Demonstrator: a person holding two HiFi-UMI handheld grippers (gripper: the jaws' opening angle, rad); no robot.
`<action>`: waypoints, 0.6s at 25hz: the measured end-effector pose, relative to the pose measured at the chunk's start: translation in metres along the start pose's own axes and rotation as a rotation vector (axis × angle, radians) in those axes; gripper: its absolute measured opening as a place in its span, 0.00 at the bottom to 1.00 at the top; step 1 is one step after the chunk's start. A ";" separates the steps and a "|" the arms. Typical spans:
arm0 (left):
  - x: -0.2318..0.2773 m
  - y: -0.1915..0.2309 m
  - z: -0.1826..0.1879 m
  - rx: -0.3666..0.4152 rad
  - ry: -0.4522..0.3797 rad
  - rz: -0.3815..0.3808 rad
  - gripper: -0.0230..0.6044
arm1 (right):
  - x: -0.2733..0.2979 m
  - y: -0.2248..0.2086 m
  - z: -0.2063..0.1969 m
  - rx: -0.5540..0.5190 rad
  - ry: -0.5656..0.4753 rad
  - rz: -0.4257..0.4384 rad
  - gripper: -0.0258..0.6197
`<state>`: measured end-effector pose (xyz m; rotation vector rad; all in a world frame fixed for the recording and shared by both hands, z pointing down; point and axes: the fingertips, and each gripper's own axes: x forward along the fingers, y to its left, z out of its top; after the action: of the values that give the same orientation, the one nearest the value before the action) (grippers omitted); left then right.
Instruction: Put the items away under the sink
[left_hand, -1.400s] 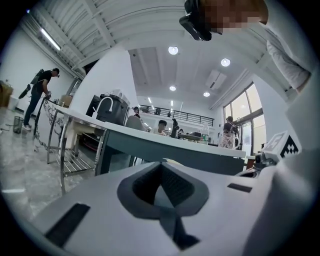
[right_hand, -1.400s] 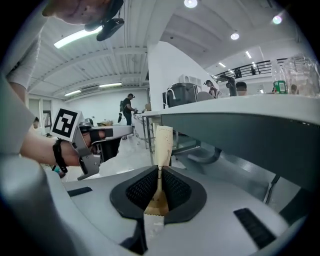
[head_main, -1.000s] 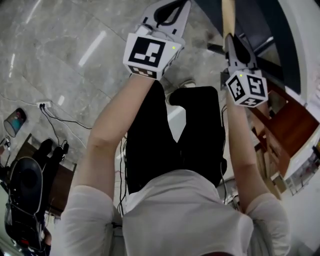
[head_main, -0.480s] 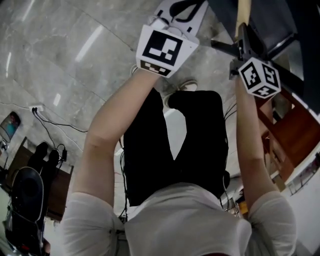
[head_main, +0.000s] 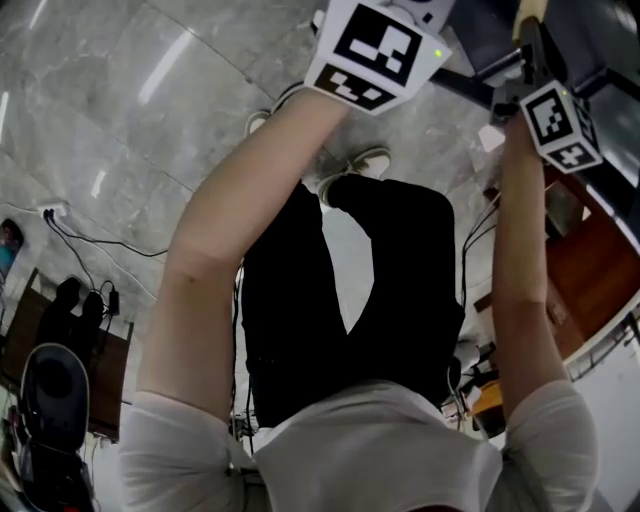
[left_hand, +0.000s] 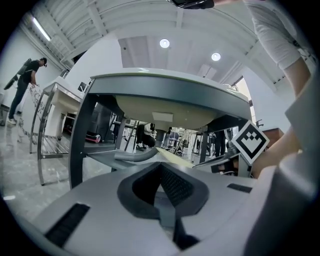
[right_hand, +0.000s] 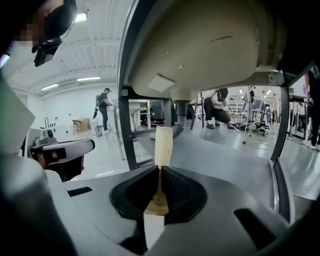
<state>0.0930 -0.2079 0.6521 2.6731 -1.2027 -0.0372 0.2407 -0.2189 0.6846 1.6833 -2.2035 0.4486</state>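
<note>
Left gripper (left_hand: 160, 169): fingers together, nothing between them, aimed level at the sink frame. Right gripper (right_hand: 160, 175): fingers clamped on a pale flat strip (right_hand: 163, 144), held upright in the air before the sink (right_hand: 200, 45). Judgement: hold the clamp, steer clear of the drain pipe (right_hand: 180, 112), and set the strip on the grey shelf (right_hand: 225, 155) near its front edge before letting go.

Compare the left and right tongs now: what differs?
Load: the right tongs are shut on a pale wooden strip that sticks out past the tips. The left tongs are shut, with nothing plainly between the pads.
Position: the right tongs sit close under the sink basin, which fills their view. The left tongs sit further out, with the whole sink frame in view.
Shared: both point at the space under the sink.
</note>
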 end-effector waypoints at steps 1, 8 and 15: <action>0.003 0.000 0.002 0.001 -0.004 -0.001 0.04 | 0.004 -0.001 0.002 0.011 0.001 -0.003 0.12; 0.003 0.001 0.014 -0.033 -0.039 0.008 0.04 | 0.029 -0.024 0.019 0.084 -0.008 -0.071 0.12; -0.005 0.002 0.021 -0.066 -0.057 0.029 0.04 | 0.042 -0.036 0.032 0.071 -0.013 -0.094 0.12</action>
<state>0.0858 -0.2093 0.6316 2.6141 -1.2351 -0.1466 0.2628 -0.2779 0.6756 1.8224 -2.1295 0.4978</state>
